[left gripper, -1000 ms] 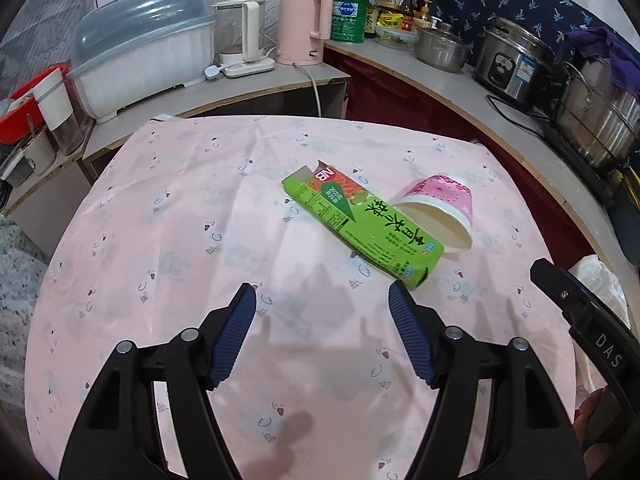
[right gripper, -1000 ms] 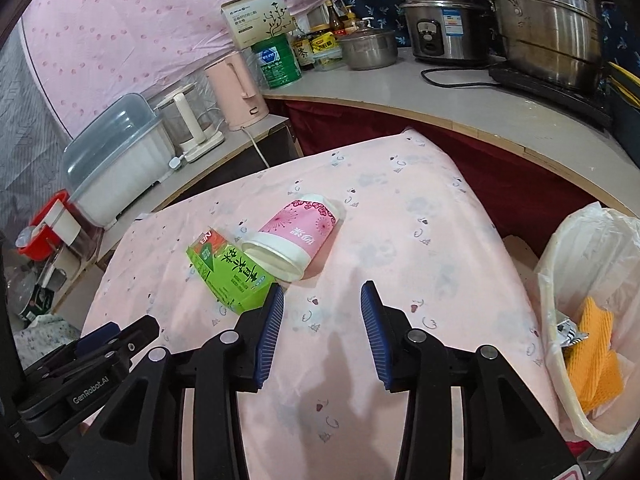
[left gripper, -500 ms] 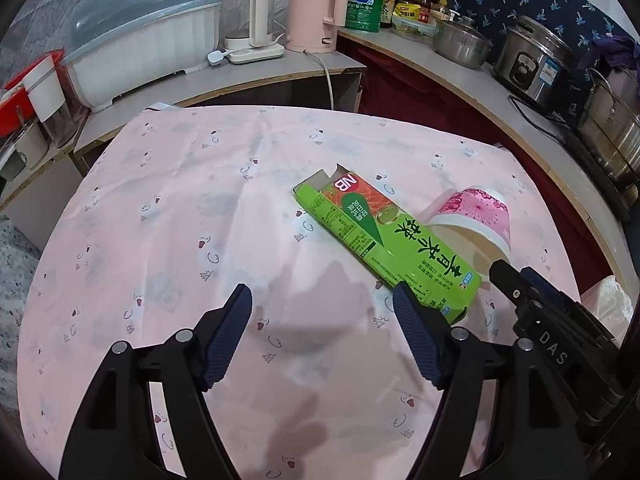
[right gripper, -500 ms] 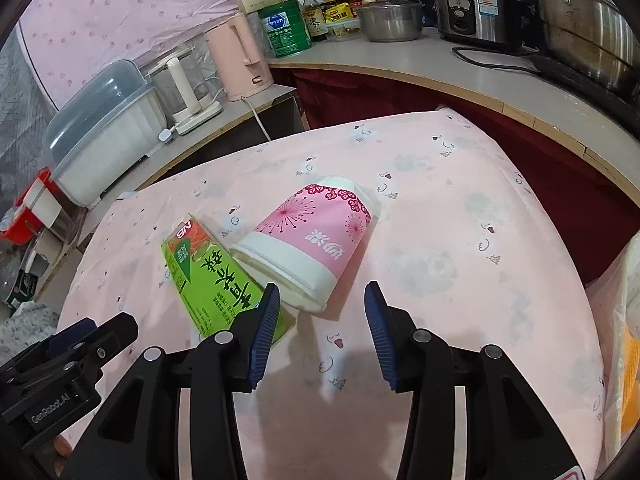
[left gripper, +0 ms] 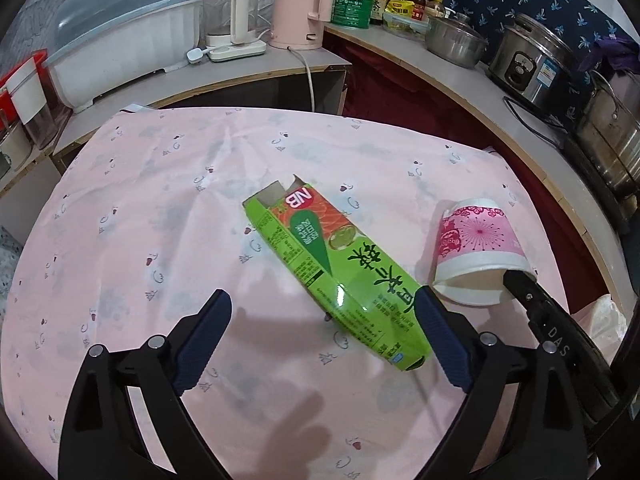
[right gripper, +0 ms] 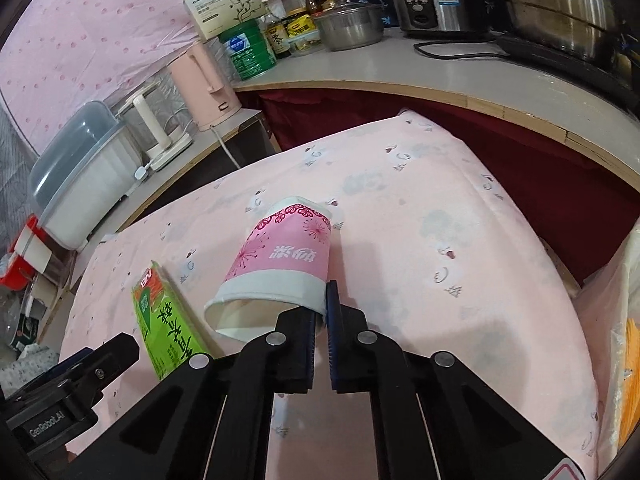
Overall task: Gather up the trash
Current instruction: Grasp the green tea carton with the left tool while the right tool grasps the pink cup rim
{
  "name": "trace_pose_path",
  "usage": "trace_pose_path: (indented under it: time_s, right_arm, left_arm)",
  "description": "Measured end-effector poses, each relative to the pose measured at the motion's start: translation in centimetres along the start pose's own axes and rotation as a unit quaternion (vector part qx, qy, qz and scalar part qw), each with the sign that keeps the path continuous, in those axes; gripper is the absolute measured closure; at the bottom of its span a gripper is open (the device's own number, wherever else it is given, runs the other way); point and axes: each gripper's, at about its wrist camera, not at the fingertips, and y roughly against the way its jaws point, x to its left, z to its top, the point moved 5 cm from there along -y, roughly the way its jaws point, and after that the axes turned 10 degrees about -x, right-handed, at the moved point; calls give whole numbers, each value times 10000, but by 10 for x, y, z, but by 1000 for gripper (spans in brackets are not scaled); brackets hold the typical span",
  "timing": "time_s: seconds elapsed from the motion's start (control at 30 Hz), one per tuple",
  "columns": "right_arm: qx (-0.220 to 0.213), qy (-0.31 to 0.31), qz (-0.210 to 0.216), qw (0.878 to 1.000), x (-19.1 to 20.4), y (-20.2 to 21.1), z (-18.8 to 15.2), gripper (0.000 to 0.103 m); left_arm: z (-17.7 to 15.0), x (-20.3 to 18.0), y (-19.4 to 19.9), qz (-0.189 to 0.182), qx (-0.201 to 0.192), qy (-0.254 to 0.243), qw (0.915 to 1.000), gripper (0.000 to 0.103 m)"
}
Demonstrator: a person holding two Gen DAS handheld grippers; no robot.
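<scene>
In the left wrist view, the left gripper (left gripper: 320, 336) hovers over the pink-clothed worktop (left gripper: 160, 208) with its jaws spread wide and opening further. The near end of the green carton (left gripper: 332, 268) lies flat between them, just inside the right-hand pad, and neither pad presses on it. To the right, the pink paper cup (left gripper: 476, 252) lies on its side (mouth toward the camera), and a black finger of the other gripper reaches into its rim.

In the right wrist view, the right gripper (right gripper: 321, 312) is pressed together on the cup's (right gripper: 284, 260) white rim wall, one finger inside the mouth, one outside. The carton (right gripper: 168, 320) lies just left of the cup. A white bag (right gripper: 616, 320) stands at the right edge, something orange inside.
</scene>
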Motion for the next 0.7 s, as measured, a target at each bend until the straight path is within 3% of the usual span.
trace_pose_path:
  time_s: [0.27, 0.5, 0.57, 0.7]
  right_arm:
    - [-170, -278, -86, 9994, -31, 10, 8, 99]
    - [-108, -317, 10, 9994, -36, 11, 2, 99]
    - [-99, -328, 38, 9994, -35, 12, 0, 99]
    - [-67, -341, 95, 9994, -33, 16, -3, 99]
  left_arm:
    - [-4, -27, -35, 189, 272, 63, 9994, 12]
    - [-9, -30, -58, 481, 381, 17, 9981, 14]
    - [-8, -30, -57, 560, 318, -68, 9979, 19]
    - [-8, -32, -51, 464, 299, -146, 9984, 41]
